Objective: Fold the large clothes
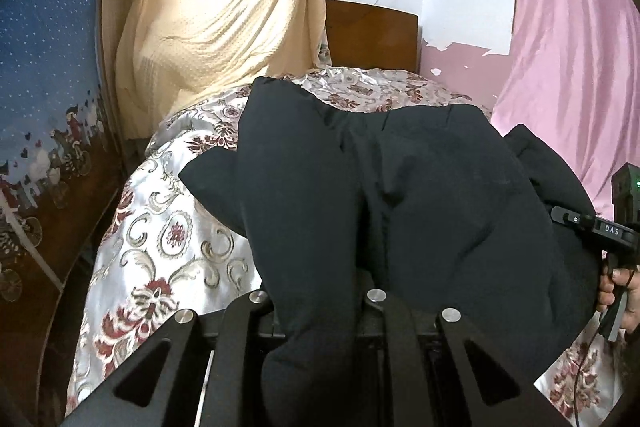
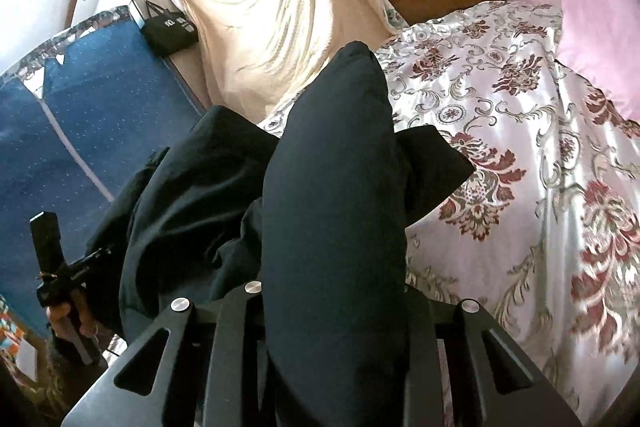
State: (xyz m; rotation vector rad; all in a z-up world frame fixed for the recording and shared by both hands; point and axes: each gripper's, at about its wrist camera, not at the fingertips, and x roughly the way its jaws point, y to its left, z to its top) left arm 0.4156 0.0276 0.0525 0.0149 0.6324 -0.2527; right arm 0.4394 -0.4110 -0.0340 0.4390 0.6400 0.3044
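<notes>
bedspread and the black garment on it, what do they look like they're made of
Bedspread: looks like satin or a similar glossy woven cloth, since the pale ground catches bright sheen between the red floral patterns. Black garment: looks like matte, padded fabric, perhaps a quilted coat shell; it bulges in soft puffy folds with almost no shine. The exact fibres cannot be told.

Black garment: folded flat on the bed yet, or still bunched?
Bunched, not folded. The black garment humps up in loose folds over the floral bedspread, with an edge pinched in the left gripper and the right gripper.
</notes>
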